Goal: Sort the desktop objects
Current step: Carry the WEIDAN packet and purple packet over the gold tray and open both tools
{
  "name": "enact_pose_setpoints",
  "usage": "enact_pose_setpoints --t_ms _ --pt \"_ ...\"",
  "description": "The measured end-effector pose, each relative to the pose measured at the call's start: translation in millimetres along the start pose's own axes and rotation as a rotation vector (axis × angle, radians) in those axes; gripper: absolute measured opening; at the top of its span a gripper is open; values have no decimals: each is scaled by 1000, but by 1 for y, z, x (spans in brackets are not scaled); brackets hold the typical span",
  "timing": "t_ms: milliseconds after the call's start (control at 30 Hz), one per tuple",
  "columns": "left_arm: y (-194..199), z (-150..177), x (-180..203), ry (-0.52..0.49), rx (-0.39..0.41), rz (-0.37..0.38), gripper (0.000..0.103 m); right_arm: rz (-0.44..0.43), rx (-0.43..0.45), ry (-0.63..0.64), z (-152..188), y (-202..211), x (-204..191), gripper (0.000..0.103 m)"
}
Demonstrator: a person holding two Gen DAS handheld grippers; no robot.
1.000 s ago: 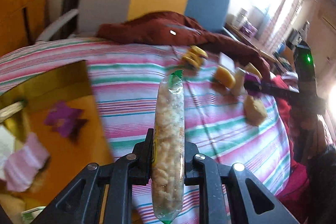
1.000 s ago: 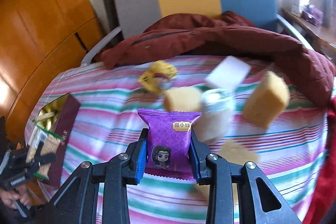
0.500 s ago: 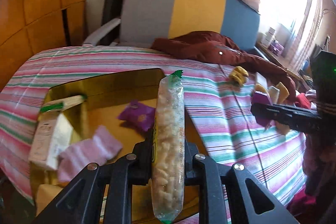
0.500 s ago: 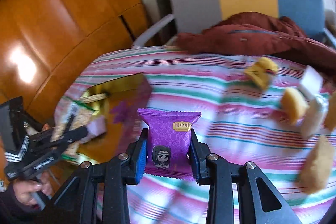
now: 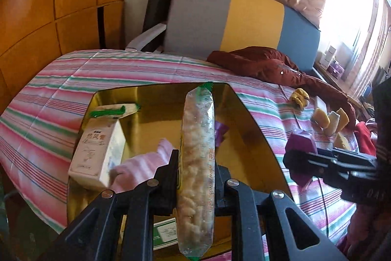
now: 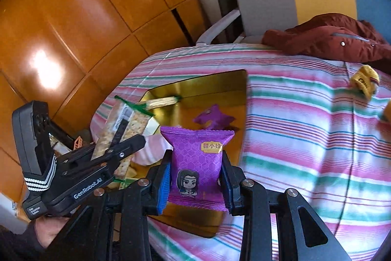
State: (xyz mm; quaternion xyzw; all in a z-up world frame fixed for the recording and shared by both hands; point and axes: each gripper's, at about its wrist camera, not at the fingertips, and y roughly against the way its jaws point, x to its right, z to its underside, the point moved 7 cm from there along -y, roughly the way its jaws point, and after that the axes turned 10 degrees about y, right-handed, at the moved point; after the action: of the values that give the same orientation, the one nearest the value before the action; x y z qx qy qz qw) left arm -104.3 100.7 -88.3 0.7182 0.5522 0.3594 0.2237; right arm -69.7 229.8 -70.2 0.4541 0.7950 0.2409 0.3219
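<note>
My left gripper (image 5: 196, 176) is shut on a long clear snack pack (image 5: 198, 163) with green ends, held upright over the gold-lined box (image 5: 254, 138). My right gripper (image 6: 195, 177) is shut on a purple snack packet (image 6: 198, 163) with a cartoon figure, just above the box's (image 6: 215, 82) near right side. Inside the box lie a white carton (image 5: 97, 151), a pink pack (image 5: 141, 165), a green-tipped bar (image 5: 114, 110) and another purple packet (image 6: 213, 116). In the right wrist view the left gripper (image 6: 127, 141) shows at the left with its snack pack (image 6: 122, 129).
The box sits on a pink, green and white striped cloth (image 6: 305, 126). Several yellow and white items (image 5: 327, 118) and a yellow pouch (image 6: 365, 80) lie further right. A dark red jacket (image 5: 264, 62) rests by a grey, yellow and blue chair (image 5: 232, 18). Wooden panels (image 6: 73, 16) stand at the left.
Both grippers have swung left from the loose items on the cloth to above the gold box, each keeping its packet. The box's contents have come into view.
</note>
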Motion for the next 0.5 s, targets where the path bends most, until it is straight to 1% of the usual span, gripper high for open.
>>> enact_pose_setpoints --t_ms 167,333,433,500 --pt "-10 1 -13 30 -29 -6 19 26 -15 15 6 -8 -12 36" --pt "-19 -3 -22 73 -54 15 19 50 -21 27 8 -15 -20 36" --pt "-24 -11 -23 60 -53 -1 19 52 -20 28 8 -17 -23 36" --pt "-28 -16 -25 57 -48 -24 20 50 -21 22 8 -19 -24 37"
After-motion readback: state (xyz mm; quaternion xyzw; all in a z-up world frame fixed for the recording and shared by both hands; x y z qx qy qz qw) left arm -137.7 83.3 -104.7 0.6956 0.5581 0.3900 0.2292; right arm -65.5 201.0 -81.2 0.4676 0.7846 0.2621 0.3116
